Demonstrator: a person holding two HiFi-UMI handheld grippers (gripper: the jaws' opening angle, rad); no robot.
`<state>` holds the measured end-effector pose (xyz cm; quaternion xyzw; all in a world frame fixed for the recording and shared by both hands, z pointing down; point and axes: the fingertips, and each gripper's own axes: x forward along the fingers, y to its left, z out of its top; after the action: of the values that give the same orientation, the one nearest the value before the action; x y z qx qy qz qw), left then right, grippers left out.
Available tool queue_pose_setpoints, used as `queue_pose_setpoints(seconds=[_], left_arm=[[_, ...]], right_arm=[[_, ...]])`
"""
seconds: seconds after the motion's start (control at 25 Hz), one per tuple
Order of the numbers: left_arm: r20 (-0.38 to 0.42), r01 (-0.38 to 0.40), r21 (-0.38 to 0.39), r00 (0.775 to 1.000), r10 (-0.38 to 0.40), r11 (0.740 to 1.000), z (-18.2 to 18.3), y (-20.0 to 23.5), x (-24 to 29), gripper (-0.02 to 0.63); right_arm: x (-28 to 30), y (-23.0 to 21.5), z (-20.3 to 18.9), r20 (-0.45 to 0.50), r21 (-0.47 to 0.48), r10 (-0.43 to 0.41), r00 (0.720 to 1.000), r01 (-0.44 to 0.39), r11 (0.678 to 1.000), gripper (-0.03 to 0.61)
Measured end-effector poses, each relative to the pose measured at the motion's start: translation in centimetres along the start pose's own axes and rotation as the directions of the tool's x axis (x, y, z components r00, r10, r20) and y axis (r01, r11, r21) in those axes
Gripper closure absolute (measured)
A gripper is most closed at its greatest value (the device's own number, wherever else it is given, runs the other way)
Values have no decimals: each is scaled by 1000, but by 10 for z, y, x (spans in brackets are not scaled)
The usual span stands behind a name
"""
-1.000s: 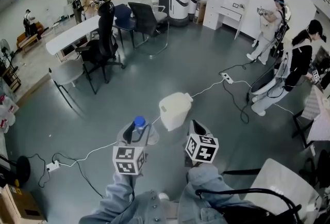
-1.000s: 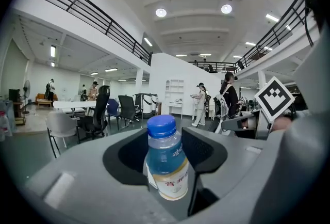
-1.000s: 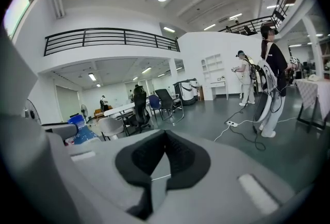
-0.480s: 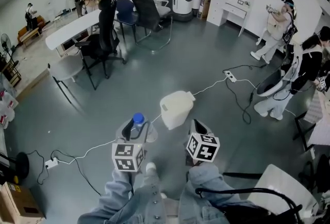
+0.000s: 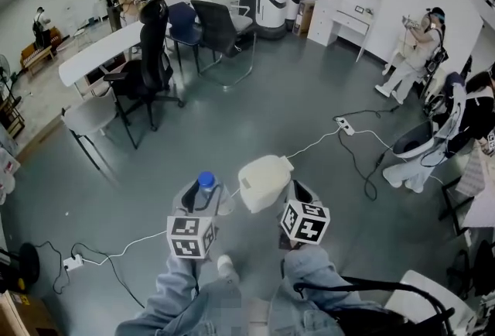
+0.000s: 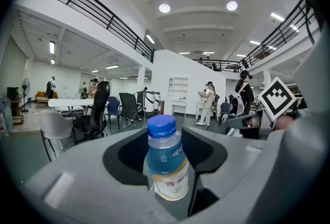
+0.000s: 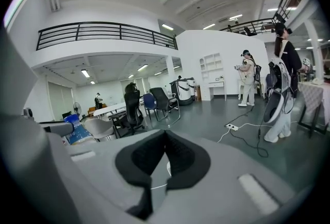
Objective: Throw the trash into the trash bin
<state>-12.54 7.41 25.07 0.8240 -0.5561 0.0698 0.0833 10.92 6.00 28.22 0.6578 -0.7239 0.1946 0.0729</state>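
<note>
In the left gripper view a clear plastic bottle (image 6: 166, 166) with a blue cap and a pale label stands upright between the black pads, and my left gripper (image 6: 164, 138) is shut on it. The head view shows that gripper (image 5: 203, 199) low at centre left, the bottle (image 5: 206, 183) sticking up from it. A white trash bin (image 5: 263, 181) stands on the grey floor just ahead, between the two grippers. My right gripper (image 5: 297, 193) hangs to the bin's right. In the right gripper view its pads (image 7: 181, 158) meet at the tips, so the right gripper (image 7: 165, 138) is shut and holds nothing.
A white cable (image 5: 313, 145) runs from the bin to a power strip (image 5: 343, 125), and another leads to a strip (image 5: 68, 263) at the left. Office chairs (image 5: 151, 63) and a long table (image 5: 97, 54) stand farther back. People (image 5: 418, 48) work at the right. A white chair (image 5: 433, 300) is at lower right.
The person has walked forward. The bin now lies closer, right in front of both grippers, and a shoe shows below. The bottle stays gripped in the left gripper.
</note>
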Motion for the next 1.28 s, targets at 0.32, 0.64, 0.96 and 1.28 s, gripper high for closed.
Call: queue_pose_setpoints(seconds=[0.32, 0.64, 0.96, 1.28], left_arm=[[-45, 31, 24, 999, -30, 999, 18, 47, 95, 399], [-80, 45, 3, 996, -44, 999, 14, 90, 184, 397], [-146, 56, -6, 988, -56, 998, -3, 92, 228, 397], [-159, -11, -20, 987, 8, 1000, -11, 84, 258, 399]], right_arm=[[98, -5, 31, -4, 43, -40, 999, 40, 998, 575], [181, -12, 47, -14, 72, -80, 997, 81, 994, 575], [214, -49, 43, -52, 120, -130, 990, 135, 984, 575], [267, -71, 34, -108, 113, -66, 992, 78, 991, 575]])
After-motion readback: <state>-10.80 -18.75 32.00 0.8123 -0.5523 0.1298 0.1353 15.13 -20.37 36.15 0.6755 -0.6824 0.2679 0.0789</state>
